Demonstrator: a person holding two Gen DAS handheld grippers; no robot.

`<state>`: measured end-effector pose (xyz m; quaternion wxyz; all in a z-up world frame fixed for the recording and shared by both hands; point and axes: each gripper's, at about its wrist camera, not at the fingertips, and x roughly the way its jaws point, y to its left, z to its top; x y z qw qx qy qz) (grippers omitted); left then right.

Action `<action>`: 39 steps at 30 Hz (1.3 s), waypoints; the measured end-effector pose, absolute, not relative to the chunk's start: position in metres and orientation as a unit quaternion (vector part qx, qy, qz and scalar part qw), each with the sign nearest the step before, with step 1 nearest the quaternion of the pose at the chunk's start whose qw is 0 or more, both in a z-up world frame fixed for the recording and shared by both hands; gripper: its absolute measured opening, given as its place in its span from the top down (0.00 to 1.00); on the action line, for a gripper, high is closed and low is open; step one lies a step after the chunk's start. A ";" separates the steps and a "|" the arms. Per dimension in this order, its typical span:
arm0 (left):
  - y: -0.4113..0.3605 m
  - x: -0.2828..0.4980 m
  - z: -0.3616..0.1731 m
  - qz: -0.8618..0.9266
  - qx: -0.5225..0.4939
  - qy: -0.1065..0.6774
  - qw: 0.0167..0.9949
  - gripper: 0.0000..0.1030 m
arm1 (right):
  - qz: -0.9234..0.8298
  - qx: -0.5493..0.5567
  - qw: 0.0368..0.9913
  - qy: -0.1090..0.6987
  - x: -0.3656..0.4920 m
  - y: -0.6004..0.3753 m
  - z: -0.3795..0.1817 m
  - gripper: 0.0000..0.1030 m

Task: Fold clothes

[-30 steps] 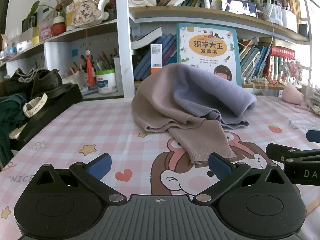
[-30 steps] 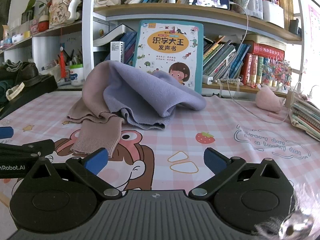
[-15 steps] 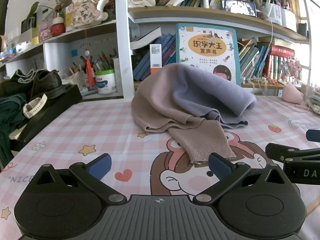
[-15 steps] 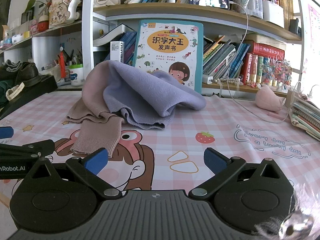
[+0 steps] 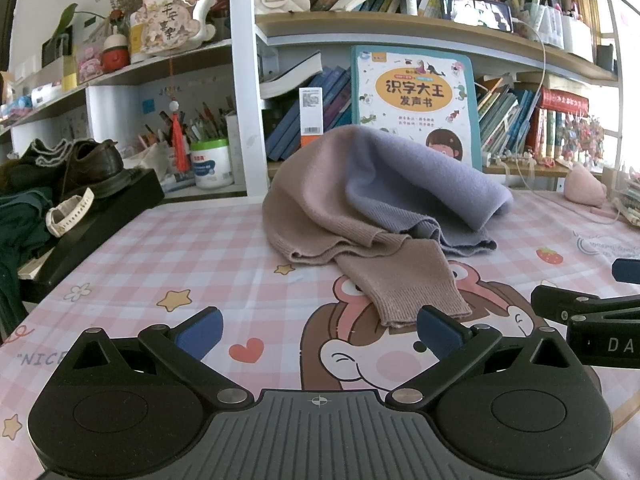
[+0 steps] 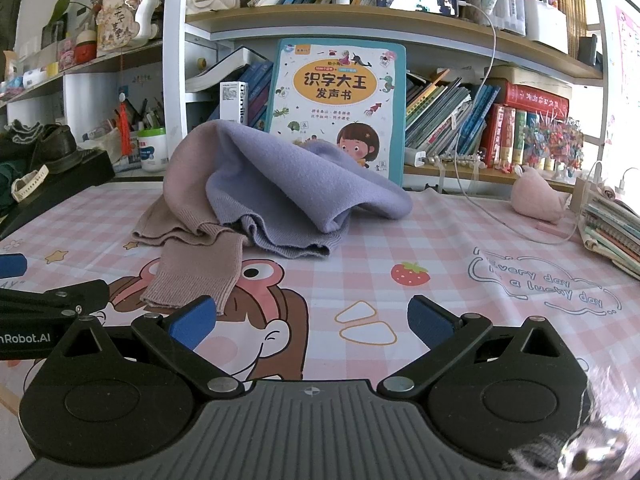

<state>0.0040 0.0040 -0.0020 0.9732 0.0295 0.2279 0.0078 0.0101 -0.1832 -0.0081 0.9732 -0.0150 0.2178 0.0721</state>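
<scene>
Sweater (image 5: 360, 196) is sitting in a crumpled heap in the middle of the surface (image 5: 160, 264), right in front of the big picture book (image 5: 416, 104) leaning on the bookshelf (image 5: 400, 32). It's two-tone, dusty pink on one side and lavender on the other, bunched up tall with one pink sleeve (image 5: 404, 280) flopping out toward the camera. In the left wrist view the heap is at about 12 o'clock and the sleeve cuff ends just short of the left tongs (image 5: 318, 330), near the 1 o'clock finger.

Both sets of tongs are spread wide and holding nothing. The right tongs (image 6: 310, 320) hover low over the surface too, with the heap up at 11 o'clock from them.

My take: nothing's folded yet, so step one is getting it flat. I'd pinch the sleeve cuff with the left tongs since it's closest, grab the lavender hem (image 6: 296, 248) with the right, then pull apart gently so the knit spreads out instead of stretching. Keep the pinch on the ribbed edges, they're thicker and less likely to slip. Also watch the charging cable (image 6: 520, 236) off at 2 o'clock when dragging things around.
</scene>
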 end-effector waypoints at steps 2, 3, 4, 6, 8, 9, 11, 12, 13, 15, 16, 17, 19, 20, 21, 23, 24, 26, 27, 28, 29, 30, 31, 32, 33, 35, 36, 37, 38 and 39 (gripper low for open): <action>0.004 0.004 -0.002 0.008 0.030 0.228 0.973 0.00 | 0.072 -0.015 0.973 0.218 0.010 -0.183 -0.008 0.00; 0.004 0.004 -0.002 0.008 0.030 0.228 0.973 0.00 | 0.072 -0.015 0.973 0.218 0.010 -0.183 -0.008 0.00; 0.004 0.004 -0.002 0.008 0.030 0.228 0.973 0.00 | 0.072 -0.015 0.973 0.218 0.010 -0.183 -0.008 0.00; 0.003 0.004 -0.002 0.008 0.031 0.228 0.973 0.00 | 0.072 -0.015 0.973 0.218 0.010 -0.183 -0.008 0.00; 0.003 0.004 -0.002 0.008 0.031 0.228 0.973 0.00 | 0.072 -0.015 0.973 0.218 0.010 -0.183 -0.008 0.00; 0.003 0.004 -0.002 0.008 0.031 0.228 0.973 0.00 | 0.072 -0.015 0.973 0.218 0.010 -0.183 -0.008 0.00; 0.003 0.004 -0.002 0.008 0.031 0.228 0.973 0.00 | 0.072 -0.015 0.973 0.219 0.010 -0.183 -0.008 0.00; 0.003 0.004 -0.002 0.008 0.031 0.228 0.973 0.00 | 0.072 -0.015 0.973 0.219 0.010 -0.183 -0.008 0.00; 0.003 0.004 -0.002 0.008 0.031 0.228 0.973 0.00 | 0.072 -0.015 0.973 0.219 0.010 -0.183 -0.008 0.00; 0.003 0.004 -0.001 0.008 0.032 0.228 0.973 0.00 | 0.072 -0.015 0.973 0.219 0.011 -0.183 -0.008 0.00; 0.003 0.004 -0.001 0.008 0.032 0.229 0.973 0.00 | 0.072 -0.015 0.973 0.219 0.010 -0.183 -0.008 0.00; 0.003 0.004 -0.001 0.008 0.032 0.229 0.973 0.00 | 0.072 -0.015 0.973 0.219 0.010 -0.183 -0.008 0.00; 0.003 0.004 -0.001 0.008 0.032 0.229 0.973 0.00 | 0.072 -0.015 0.973 0.219 0.010 -0.183 -0.008 0.00; 0.003 0.004 -0.001 0.008 0.032 0.229 0.973 0.00 | 0.072 -0.015 0.973 0.219 0.010 -0.183 -0.008 0.00; 0.003 0.004 -0.001 0.008 0.032 0.229 0.973 0.00 | 0.072 -0.015 0.973 0.219 0.010 -0.183 -0.008 0.00; 0.003 0.004 -0.001 0.008 0.032 0.229 0.973 0.00 | 0.072 -0.015 0.973 0.219 0.010 -0.183 -0.008 0.00; 0.003 0.004 -0.001 0.007 0.031 0.229 0.973 0.00 | 0.072 -0.015 0.973 0.219 0.010 -0.183 -0.008 0.00; 0.003 0.004 -0.001 0.006 0.031 0.228 0.973 0.00 | 0.072 -0.015 0.973 0.219 0.010 -0.183 -0.008 0.00; 0.004 0.004 -0.001 0.006 0.030 0.228 0.973 0.00 | 0.072 -0.015 0.973 0.219 0.010 -0.183 -0.008 0.00; 0.004 0.004 -0.001 0.006 0.030 0.227 0.973 0.00 | 0.072 -0.015 0.973 0.219 0.010 -0.183 -0.008 0.00; 0.004 0.004 -0.001 0.005 0.030 0.227 0.973 0.00 | 0.072 -0.015 0.973 0.219 0.010 -0.183 -0.008 0.00; 0.004 0.004 -0.001 0.006 0.030 0.227 0.973 0.00 | 0.072 -0.015 0.973 0.218 0.010 -0.183 -0.008 0.00; 0.004 0.004 -0.002 0.006 0.031 0.227 0.973 0.00 | 0.072 -0.015 0.973 0.218 0.010 -0.183 -0.008 0.00; 0.004 0.004 -0.002 0.005 0.031 0.227 0.973 0.00 | 0.072 -0.015 0.973 0.218 0.010 -0.183 -0.008 0.00; 0.003 0.004 -0.002 0.005 0.031 0.227 0.973 0.00 | 0.072 -0.015 0.973 0.219 0.011 -0.183 -0.008 0.00; 0.003 0.004 -0.002 0.005 0.032 0.227 0.973 0.00 | 0.072 -0.015 0.973 0.219 0.010 -0.183 -0.008 0.00; 0.003 0.004 -0.002 0.005 0.033 0.227 0.973 0.00 | 0.072 -0.015 0.973 0.219 0.011 -0.183 -0.008 0.00; 0.003 0.004 -0.002 0.005 0.034 0.227 0.973 0.00 | 0.072 -0.015 0.973 0.219 0.011 -0.183 -0.008 0.00; 0.002 0.004 -0.002 0.004 0.035 0.227 0.973 0.00 | 0.072 -0.015 0.973 0.218 0.010 -0.183 -0.008 0.00; 0.002 0.004 -0.002 0.003 0.036 0.227 0.973 0.00 | 0.072 -0.015 0.973 0.218 0.010 -0.183 -0.008 0.00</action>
